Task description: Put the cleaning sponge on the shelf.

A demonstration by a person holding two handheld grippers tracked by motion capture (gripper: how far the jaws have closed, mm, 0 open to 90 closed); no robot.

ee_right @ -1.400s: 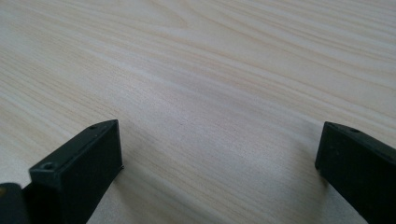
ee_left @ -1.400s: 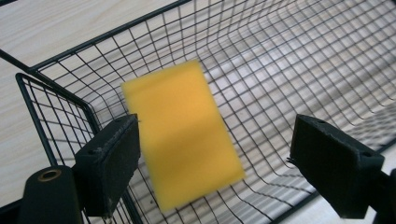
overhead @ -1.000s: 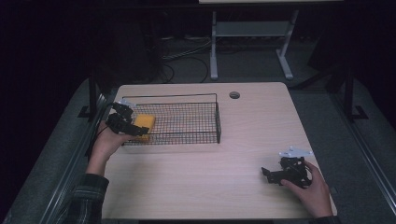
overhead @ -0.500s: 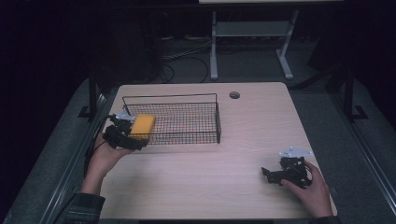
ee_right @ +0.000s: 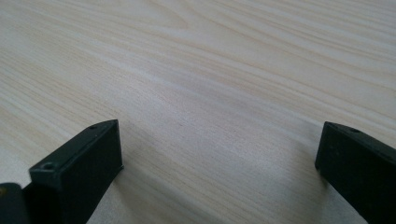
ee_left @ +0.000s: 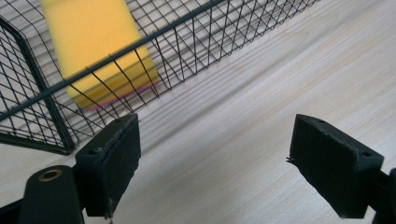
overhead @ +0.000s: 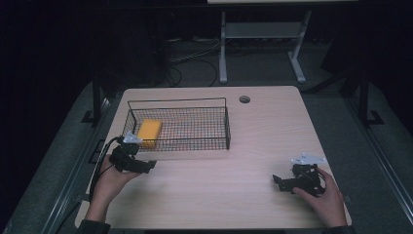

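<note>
Dark surroundings close in on a pale wooden table (overhead: 219, 190), with a white metal stand and loose cables on the floor behind it.

From the high view, a black wire-mesh basket (overhead: 227, 127) stands on the far left part of the table, and a yellow rectangular sponge (overhead: 149, 132) lies flat inside it at its left end. The left gripper (overhead: 146, 165) is outside the basket, just in front of its near left corner and low over the wood, with nothing in it. The right gripper (overhead: 278, 181) sits well apart at the near right of the table, a hand around it, and it is empty as well.

The left gripper view looks between two widely parted black pads (ee_left: 109, 163) at bare wood, with the basket's front wall (ee_left: 196, 51) beyond them and the sponge (ee_left: 88, 42) seen through the mesh, its underside showing a thin pink layer. Nothing lies between the jaws.

The right gripper view gives two pads (ee_right: 79, 163) spread wide above plain tabletop (ee_right: 210, 93), gripping nothing.

My reading is that the placing is done: the sponge is in the basket and released, and no other loose item is on the table. What seems left is only to bring the left gripper to rest.
</note>
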